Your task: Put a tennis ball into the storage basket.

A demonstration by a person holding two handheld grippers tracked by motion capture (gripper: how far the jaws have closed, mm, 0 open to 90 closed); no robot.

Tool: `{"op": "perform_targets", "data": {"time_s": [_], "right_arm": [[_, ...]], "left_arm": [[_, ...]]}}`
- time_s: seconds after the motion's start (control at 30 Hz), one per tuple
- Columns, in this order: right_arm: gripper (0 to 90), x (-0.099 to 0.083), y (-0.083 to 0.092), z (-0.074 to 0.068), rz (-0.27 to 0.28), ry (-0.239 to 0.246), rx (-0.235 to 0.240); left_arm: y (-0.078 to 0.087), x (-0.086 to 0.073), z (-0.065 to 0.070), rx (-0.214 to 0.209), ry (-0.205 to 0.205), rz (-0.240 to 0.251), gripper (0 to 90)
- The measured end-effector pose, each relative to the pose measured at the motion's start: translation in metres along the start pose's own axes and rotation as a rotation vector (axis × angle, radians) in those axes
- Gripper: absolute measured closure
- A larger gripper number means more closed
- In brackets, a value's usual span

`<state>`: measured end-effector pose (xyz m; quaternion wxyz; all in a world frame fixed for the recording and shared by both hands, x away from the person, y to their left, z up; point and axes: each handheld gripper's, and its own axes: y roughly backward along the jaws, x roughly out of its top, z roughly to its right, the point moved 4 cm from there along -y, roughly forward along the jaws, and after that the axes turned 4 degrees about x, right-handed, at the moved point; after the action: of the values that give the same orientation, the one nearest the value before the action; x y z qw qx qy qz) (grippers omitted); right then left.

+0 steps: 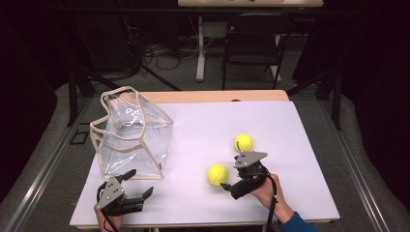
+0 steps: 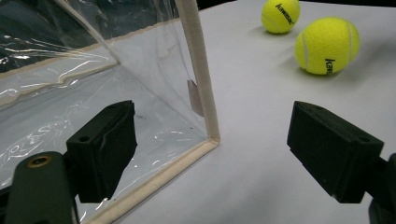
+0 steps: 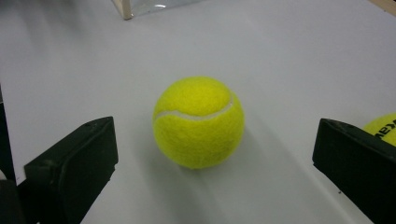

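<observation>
Right claw (image 3: 210, 154) gapes wide around the near ball (image 3: 199, 122), seam curving across its top, on the white counter (image 1: 203, 121). Left claw (image 2: 210, 154), also wide, faces the clear bag's (image 1: 133, 133) corner; dark room behind.

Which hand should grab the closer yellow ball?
Probably the right. The right gripper is open, with the nearer tennis ball just ahead between its jaws. The left gripper is open by the clear bag, farther away.

Both grippers sit low with jaws spread wide — the left gripper (image 1: 137, 185) held apart from the right gripper (image 1: 231, 181).
</observation>
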<state>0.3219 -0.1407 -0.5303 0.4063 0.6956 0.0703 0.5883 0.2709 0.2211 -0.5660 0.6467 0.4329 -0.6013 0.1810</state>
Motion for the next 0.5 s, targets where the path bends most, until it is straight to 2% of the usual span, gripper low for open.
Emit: {"op": "perform_targets", "data": {"time_s": [0.5], "right_arm": [[0.0, 0.008, -0.014, 0.001, -0.045, 0.002, 0.024]], "left_arm": [[0.001, 0.000, 0.000, 0.002, 0.001, 0.000, 16.0]]}}
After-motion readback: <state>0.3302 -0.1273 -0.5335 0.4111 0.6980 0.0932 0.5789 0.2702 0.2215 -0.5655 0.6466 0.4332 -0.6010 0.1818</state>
